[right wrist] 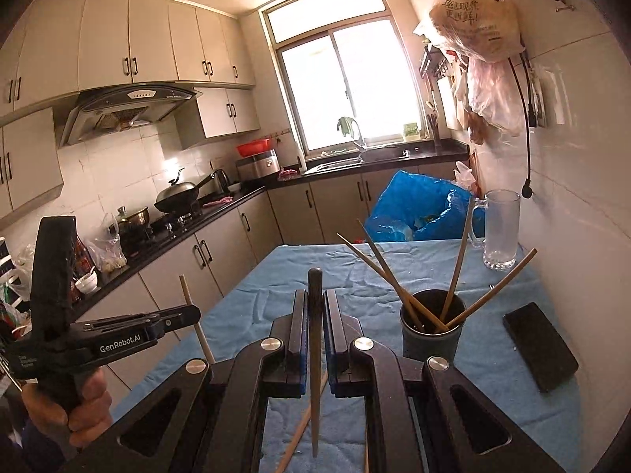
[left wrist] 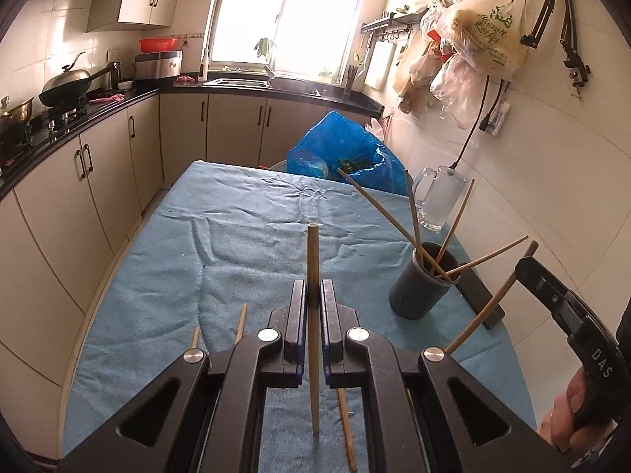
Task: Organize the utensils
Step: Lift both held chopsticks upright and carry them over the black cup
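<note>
My left tool (left wrist: 314,299) clenched on pale chopstick (left wrist: 313,260), stick upright, lifted clear of desk (left wrist: 244,213). My right tool (right wrist: 315,307) clenched on dark chopstick (right wrist: 315,287), also off cloth. Dark holder cup (left wrist: 420,287) stands on desk near right edge, four chopsticks already leaning in it. I judge task past halfway: both held sticks not yet in cup. Several loose chopsticks (left wrist: 240,321) left on cloth below tools, exact count unclear.

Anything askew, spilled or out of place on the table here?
Nothing spilled or damaged. A few loose wooden chopsticks lie on the blue tablecloth rather than in the dark cylindrical holder, where others splay outward. A black phone lies beside it.
</note>
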The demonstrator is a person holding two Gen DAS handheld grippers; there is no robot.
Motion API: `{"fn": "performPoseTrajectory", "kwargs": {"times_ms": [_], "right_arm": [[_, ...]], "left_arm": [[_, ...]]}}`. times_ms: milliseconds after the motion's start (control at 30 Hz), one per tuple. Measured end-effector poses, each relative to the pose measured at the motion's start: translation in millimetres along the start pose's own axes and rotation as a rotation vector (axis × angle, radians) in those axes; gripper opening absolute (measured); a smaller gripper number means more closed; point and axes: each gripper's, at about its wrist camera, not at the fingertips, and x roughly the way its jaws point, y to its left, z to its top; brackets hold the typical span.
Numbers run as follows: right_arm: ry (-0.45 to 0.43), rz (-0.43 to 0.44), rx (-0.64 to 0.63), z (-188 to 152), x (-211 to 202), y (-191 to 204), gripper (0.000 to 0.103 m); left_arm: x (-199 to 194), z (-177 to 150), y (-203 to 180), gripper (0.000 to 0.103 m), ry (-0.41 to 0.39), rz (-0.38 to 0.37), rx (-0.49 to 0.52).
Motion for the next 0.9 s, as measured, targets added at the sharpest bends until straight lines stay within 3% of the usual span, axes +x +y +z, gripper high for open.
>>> {"fn": "performPoseTrajectory", "kwargs": {"times_ms": [900], "right_arm": [[-0.016,0.005,0.000,0.6,-11.1,2.9,0.008]], "left_arm": [[-16.3,-0.2,-8.6,0.006,-0.027,0.006,0.017]]}}
